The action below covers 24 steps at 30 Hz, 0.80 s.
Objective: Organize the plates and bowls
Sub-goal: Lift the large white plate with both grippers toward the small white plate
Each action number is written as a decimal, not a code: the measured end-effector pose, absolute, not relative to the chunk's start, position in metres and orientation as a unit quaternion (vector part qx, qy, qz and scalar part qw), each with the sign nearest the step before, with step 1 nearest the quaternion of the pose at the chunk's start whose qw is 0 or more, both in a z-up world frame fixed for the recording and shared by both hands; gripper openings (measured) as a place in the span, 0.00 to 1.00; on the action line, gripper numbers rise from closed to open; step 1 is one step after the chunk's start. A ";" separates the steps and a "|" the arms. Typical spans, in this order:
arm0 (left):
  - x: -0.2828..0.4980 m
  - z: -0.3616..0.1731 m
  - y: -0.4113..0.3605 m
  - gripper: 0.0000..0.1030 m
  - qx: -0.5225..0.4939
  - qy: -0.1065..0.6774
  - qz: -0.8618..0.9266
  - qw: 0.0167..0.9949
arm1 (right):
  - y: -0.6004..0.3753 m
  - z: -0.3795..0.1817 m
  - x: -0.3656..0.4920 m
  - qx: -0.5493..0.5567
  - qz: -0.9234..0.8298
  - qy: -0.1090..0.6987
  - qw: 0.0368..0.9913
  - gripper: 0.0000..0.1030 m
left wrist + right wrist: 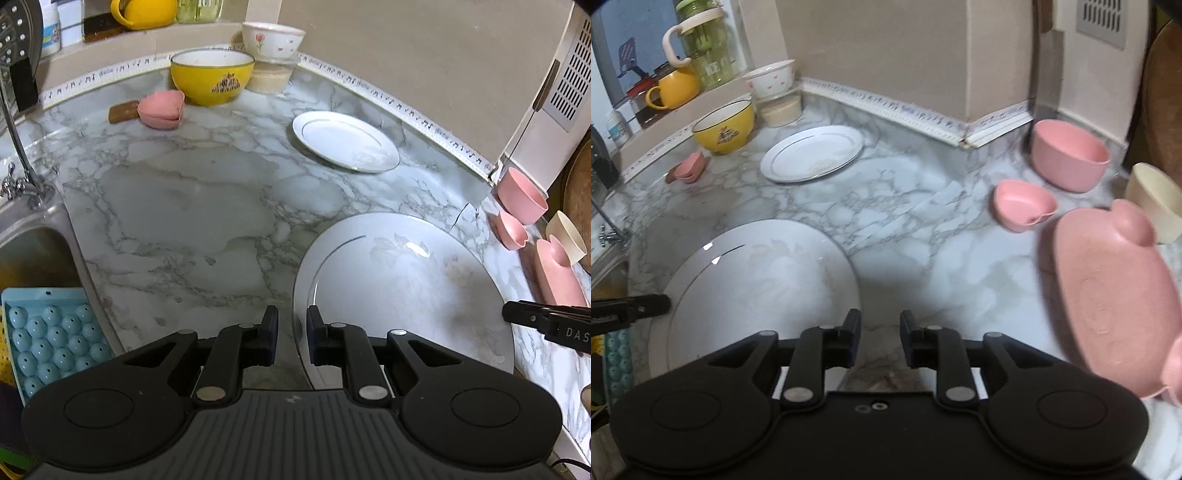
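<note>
— Two grippers, what are they doing?
— The left gripper (pixel 291 334) hovers with its jaws parted and empty, straddling the near-left rim of the large white plate (pixel 402 284). The right gripper (pixel 880 341) is likewise released, over bare marble just right of that plate.
— And the plate?
— Round, glossy china with a thin metallic ring, lying flat near the counter's (pixel 177 206) front edge.
— Farther out?
— A smaller white plate (pixel 812 153) lies toward the back wall. A matte pink pig-shaped dish (pixel 1108 295) lies at the right edge, long axis running front to back, ears rearward.
</note>
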<state>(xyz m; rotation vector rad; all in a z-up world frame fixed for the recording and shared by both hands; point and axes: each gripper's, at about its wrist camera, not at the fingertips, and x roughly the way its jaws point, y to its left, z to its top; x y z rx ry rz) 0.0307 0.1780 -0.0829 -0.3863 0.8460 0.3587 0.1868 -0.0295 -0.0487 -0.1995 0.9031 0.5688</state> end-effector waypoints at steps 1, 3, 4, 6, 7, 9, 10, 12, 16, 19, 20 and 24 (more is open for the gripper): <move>0.029 -0.080 0.177 0.15 -0.176 0.401 0.171 0.883 | -0.030 -0.047 0.186 -0.099 0.266 0.427 0.859 0.29; 0.027 -0.073 0.175 0.15 -0.167 0.391 0.163 0.890 | -0.032 -0.041 0.184 -0.100 0.263 0.421 0.862 0.31; 0.027 -0.070 0.174 0.15 -0.165 0.387 0.157 0.894 | -0.033 -0.038 0.183 -0.099 0.262 0.417 0.865 0.33; 0.028 -0.063 0.172 0.15 -0.159 0.379 0.147 0.900 | -0.034 -0.032 0.180 -0.098 0.259 0.409 0.869 0.35; 0.028 -0.060 0.169 0.15 -0.154 0.374 0.142 0.903 | -0.034 -0.029 0.178 -0.096 0.259 0.405 0.872 0.38; 0.030 -0.054 0.165 0.15 -0.147 0.365 0.131 0.910 | -0.036 -0.023 0.174 -0.094 0.257 0.396 0.876 0.41; 0.032 -0.051 0.163 0.15 -0.144 0.361 0.125 0.913 | -0.036 -0.020 0.173 -0.094 0.256 0.391 0.879 0.41; 0.035 -0.048 0.160 0.18 -0.142 0.356 0.116 0.916 | -0.036 -0.016 0.170 -0.094 0.252 0.385 0.883 0.42; 0.039 -0.041 0.152 0.38 -0.139 0.343 0.095 0.924 | -0.041 -0.009 0.164 -0.088 0.244 0.378 0.889 0.43; 0.038 -0.035 0.145 0.53 -0.132 0.329 0.086 0.931 | -0.045 -0.004 0.159 -0.084 0.237 0.370 0.894 0.48; 0.038 -0.033 0.143 0.53 -0.131 0.326 0.080 0.933 | -0.047 -0.002 0.157 -0.083 0.234 0.366 0.897 0.53; 0.042 -0.027 0.138 0.53 -0.129 0.320 0.065 0.936 | -0.051 0.008 0.149 -0.081 0.228 0.349 0.906 0.64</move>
